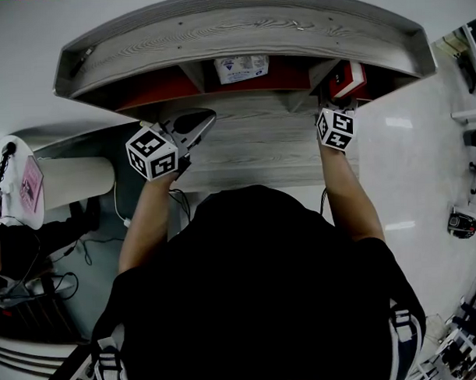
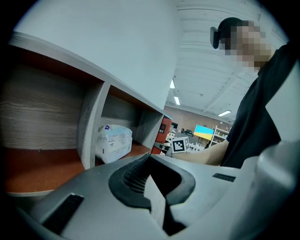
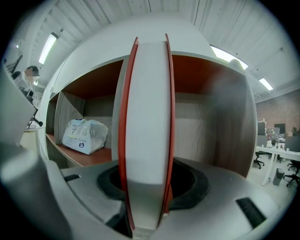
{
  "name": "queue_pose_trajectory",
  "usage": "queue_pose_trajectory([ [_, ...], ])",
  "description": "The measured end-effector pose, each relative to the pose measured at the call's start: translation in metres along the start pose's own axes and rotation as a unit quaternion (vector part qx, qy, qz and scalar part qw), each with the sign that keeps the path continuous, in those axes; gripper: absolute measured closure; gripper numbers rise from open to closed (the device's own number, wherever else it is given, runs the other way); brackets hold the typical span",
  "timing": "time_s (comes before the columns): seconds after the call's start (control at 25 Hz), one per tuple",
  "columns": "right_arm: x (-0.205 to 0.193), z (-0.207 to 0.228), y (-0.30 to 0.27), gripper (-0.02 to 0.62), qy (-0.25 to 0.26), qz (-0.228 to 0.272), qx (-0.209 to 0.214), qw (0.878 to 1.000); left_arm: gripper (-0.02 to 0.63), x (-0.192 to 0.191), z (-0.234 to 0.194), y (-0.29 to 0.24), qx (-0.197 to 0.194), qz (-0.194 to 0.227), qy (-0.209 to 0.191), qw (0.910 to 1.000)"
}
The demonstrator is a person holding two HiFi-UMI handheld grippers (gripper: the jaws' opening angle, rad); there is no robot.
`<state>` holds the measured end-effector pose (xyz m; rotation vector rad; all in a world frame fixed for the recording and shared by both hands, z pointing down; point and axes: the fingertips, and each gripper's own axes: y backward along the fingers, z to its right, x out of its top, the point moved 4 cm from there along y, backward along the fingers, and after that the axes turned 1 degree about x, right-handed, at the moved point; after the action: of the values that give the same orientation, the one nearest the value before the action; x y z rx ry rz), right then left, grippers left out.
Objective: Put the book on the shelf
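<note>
A red-covered book (image 1: 349, 80) with white page edges (image 3: 145, 103) stands upright in the right compartment of the grey wooden shelf (image 1: 240, 29), which is red inside. My right gripper (image 1: 336, 104) reaches into that compartment. The book is between its jaws (image 3: 145, 176), with thin dark gaps beside the covers, so the pads do not seem to press. My left gripper (image 1: 203, 118) hovers shut and empty in front of the shelf's left half (image 2: 151, 157). From the left gripper view the book (image 2: 164, 131) shows as a red sliver past the divider.
A white plastic packet (image 1: 241, 68) lies in the middle compartment (image 2: 114, 143) (image 3: 84, 136). The left compartment (image 2: 42, 168) holds nothing. A round white table (image 1: 66, 180) with a pink item (image 1: 31, 185) and cables are at the left; office chairs (image 1: 461, 223) stand at the right.
</note>
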<state>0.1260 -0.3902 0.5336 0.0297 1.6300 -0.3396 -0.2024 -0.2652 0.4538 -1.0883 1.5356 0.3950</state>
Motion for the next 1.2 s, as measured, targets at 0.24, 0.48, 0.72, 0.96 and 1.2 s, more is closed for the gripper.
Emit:
queue_pose_trajectory([
  [0.24,-0.011,-0.001,0.006,0.4,-0.006,-0.009,0.007,1.0,0.586,-0.005,0.01,0.003,0.003,-0.002,-0.001,1.0],
  [0.48,-0.025,-0.006,0.016,0.394,-0.013,-0.019,0.018,1.0,0.586,-0.012,0.023,0.006,0.008,-0.002,0.0,1.0],
  [0.72,-0.04,-0.006,0.027,0.393,-0.017,-0.032,0.022,0.999,0.586,-0.021,0.036,0.008,0.01,-0.003,0.004,0.9999],
  [0.96,-0.056,-0.007,0.038,0.393,-0.026,-0.047,0.024,0.998,0.586,-0.029,0.044,0.012,0.014,-0.001,0.01,0.9999],
  [1.2,-0.06,-0.012,0.051,0.393,-0.024,-0.052,0.034,0.998,0.586,-0.032,0.05,0.012,0.012,0.0,0.011,0.9999],
])
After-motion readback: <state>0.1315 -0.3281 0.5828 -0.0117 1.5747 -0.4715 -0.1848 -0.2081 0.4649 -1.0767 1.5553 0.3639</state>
